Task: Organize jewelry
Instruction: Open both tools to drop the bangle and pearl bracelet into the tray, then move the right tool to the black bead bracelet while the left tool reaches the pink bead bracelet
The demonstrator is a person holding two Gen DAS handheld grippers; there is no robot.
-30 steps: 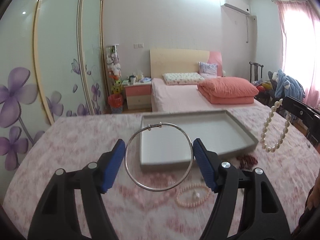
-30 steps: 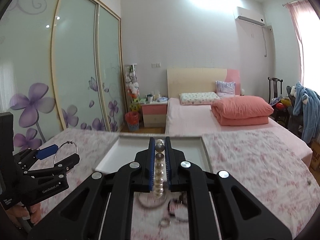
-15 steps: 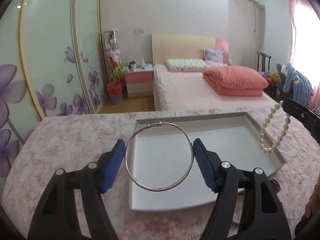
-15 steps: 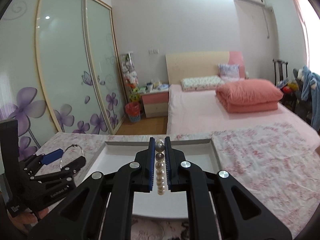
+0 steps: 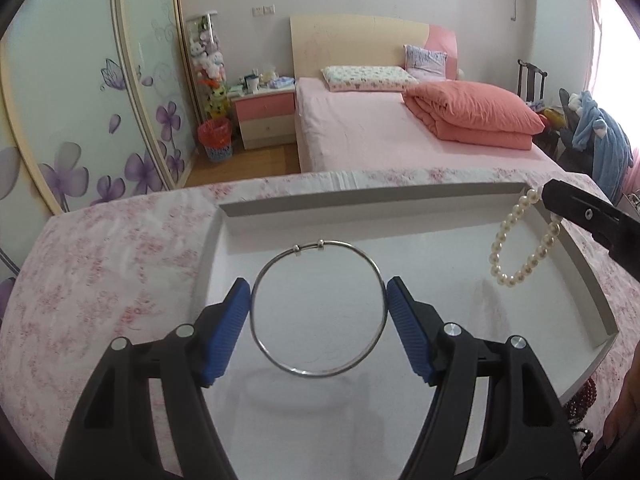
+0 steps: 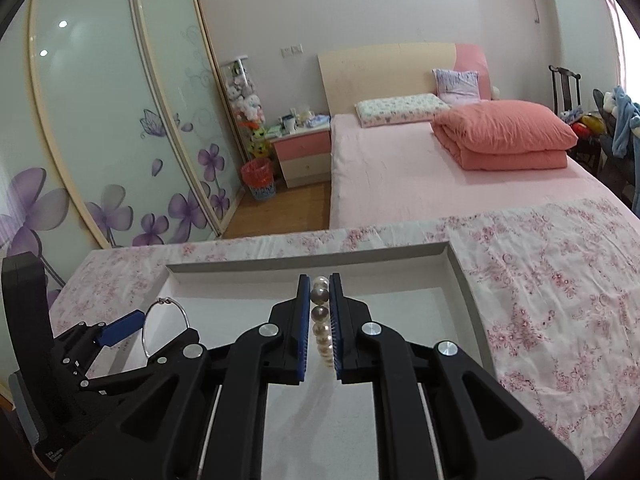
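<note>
A bed (image 5: 360,136) with pink sheets and a folded quilt (image 5: 472,114) is set against a pale wall (image 6: 360,0). A wardrobe (image 6: 100,120), painted with purple flowers, is seen left of a nightstand (image 5: 266,118) and red bin (image 5: 216,140).

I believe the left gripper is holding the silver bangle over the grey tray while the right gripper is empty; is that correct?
Not quite. The right gripper is not empty: it is shut on the pearl bracelet, as the right wrist view shows. The rest holds: the left gripper holds the silver bangle over the grey tray.
</note>
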